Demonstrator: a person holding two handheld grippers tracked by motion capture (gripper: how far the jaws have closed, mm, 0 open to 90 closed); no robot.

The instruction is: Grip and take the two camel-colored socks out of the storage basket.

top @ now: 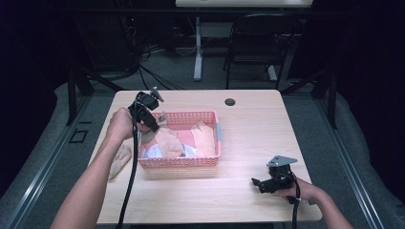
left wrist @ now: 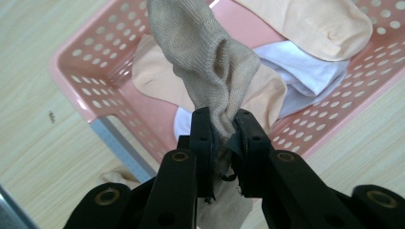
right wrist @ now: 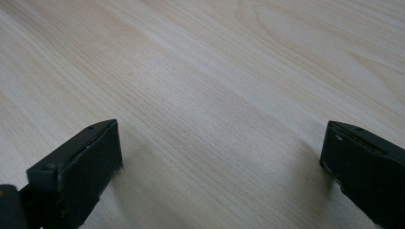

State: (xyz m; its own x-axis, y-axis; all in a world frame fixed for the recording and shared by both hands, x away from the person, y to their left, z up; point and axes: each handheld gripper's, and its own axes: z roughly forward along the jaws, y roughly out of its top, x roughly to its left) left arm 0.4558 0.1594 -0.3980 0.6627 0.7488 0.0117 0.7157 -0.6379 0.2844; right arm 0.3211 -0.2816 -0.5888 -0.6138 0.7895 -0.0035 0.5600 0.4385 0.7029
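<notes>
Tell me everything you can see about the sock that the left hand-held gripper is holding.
The sock is a tan, finely ribbed knit, soft and crumpled. The left hand-held gripper pinches it between its black jaws, so the fabric bunches there. One part runs on above the pink basket and the peach and white clothes inside; a shorter end hangs on the other side of the jaws. In the high view it hangs at the basket's left end.

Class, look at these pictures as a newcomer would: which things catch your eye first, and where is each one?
First comes the pink basket in the middle of the table, with peach and white socks inside. Next, the left tool at the basket's left end, shut on a beige sock that hangs above the basket. The right tool rests open on bare wood near the table's front right corner.
</notes>
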